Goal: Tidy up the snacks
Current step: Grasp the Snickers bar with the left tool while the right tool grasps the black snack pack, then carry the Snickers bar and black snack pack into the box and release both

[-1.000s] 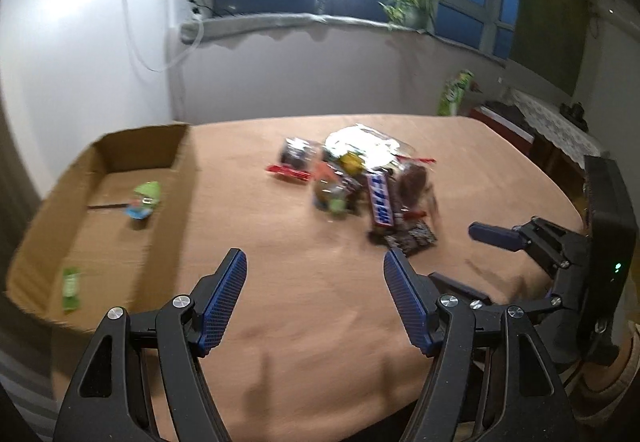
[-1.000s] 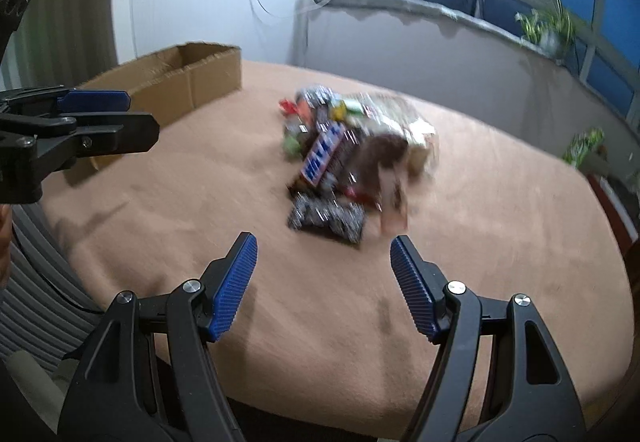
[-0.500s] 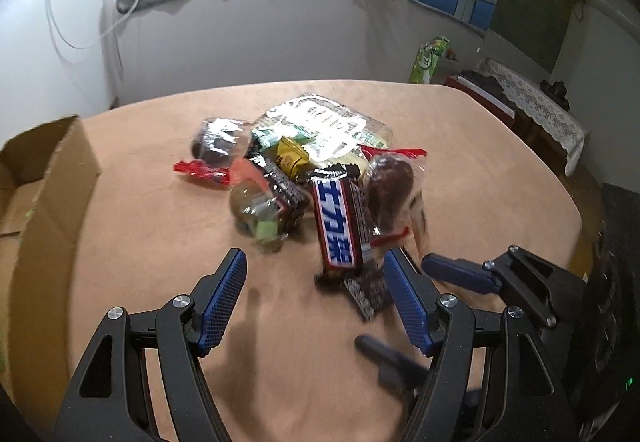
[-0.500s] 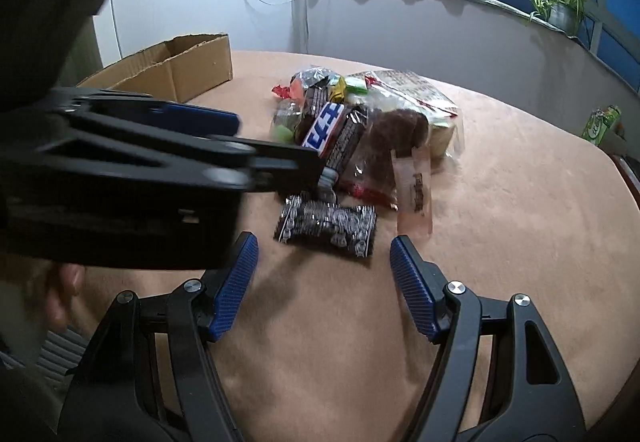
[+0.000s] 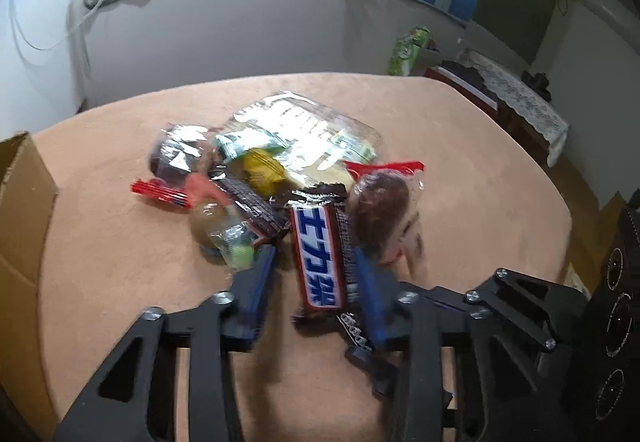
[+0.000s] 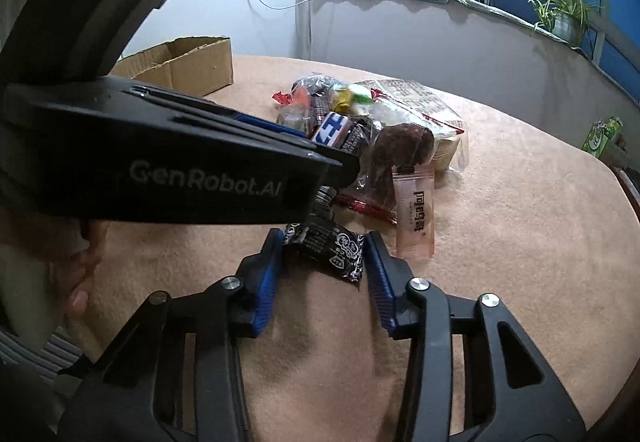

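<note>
**Desk:** What's on your screens, biggest thing first?

**Me:** The counter (image 5: 460, 145), covered in a tan cloth, fills both views. At its far left edge sits an open cardboard box (image 6: 188, 59); in my left wrist view only its near corner shows. In the middle of the counter lies the snack pile (image 5: 280, 169): a big clear crinkly bag (image 5: 312, 129) at the back, a round brown pastry in a clear red-edged wrapper (image 5: 380, 209) on the right, and a chocolate bar with a blue-and-white label (image 5: 318, 262) at the front. A pale pink sachet (image 6: 416, 213) lies flat just beside the pile, seen from the right wrist.

**Desk:** And the tongs?

**Me:** My left tongs (image 5: 312, 282) have just been closing, and the chocolate bar is between them. The right-hand pad looks to be against the bar's edge, but there's a gap at the left-hand pad and the picture is blurred, so I can't tell whether I've gripped it. My right tongs (image 6: 322, 262) have also just been closing, and they're clenched on a small black printed packet (image 6: 328, 246), with both blue pads touching its ends. That packet lies on the counter at the near edge of the pile.

**Desk:** Anything crossing?

**Me:** The left tongs' black body cuts across my right wrist view, its tip over the pile.
</note>
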The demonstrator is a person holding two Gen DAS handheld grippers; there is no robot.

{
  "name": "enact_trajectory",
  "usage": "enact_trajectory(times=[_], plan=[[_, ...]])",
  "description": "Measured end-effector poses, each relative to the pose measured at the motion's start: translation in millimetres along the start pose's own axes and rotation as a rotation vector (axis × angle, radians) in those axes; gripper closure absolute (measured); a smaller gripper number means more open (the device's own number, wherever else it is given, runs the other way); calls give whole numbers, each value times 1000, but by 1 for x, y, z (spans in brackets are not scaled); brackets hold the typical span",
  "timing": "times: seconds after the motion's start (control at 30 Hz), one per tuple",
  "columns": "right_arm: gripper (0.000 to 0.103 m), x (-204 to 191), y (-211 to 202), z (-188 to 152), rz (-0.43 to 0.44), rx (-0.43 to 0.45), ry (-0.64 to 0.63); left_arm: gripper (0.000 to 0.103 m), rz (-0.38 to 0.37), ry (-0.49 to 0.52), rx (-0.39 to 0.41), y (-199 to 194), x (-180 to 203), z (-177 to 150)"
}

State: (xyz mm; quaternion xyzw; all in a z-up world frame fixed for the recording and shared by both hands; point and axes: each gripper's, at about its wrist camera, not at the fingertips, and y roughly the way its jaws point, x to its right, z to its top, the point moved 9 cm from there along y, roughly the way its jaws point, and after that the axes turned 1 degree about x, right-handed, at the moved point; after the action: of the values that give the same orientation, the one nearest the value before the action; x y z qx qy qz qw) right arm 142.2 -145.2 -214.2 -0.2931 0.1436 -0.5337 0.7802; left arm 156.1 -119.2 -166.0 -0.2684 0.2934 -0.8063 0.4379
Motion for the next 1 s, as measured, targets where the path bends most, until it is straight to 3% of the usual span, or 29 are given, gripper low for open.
enact_trajectory(times=[0.1, 0.6, 1.0], plan=[[65, 1, -3, -3, -2, -2, -3, 74, -14, 4, -4, 2, 4, -2], [66, 15, -22, -17, -33, 2, 19, 75, 8, -94, 69, -39, -26, -14], [66, 20, -38, -6, -57, 43, 29, 75, 30, -131, 119, -72, -37, -28]])
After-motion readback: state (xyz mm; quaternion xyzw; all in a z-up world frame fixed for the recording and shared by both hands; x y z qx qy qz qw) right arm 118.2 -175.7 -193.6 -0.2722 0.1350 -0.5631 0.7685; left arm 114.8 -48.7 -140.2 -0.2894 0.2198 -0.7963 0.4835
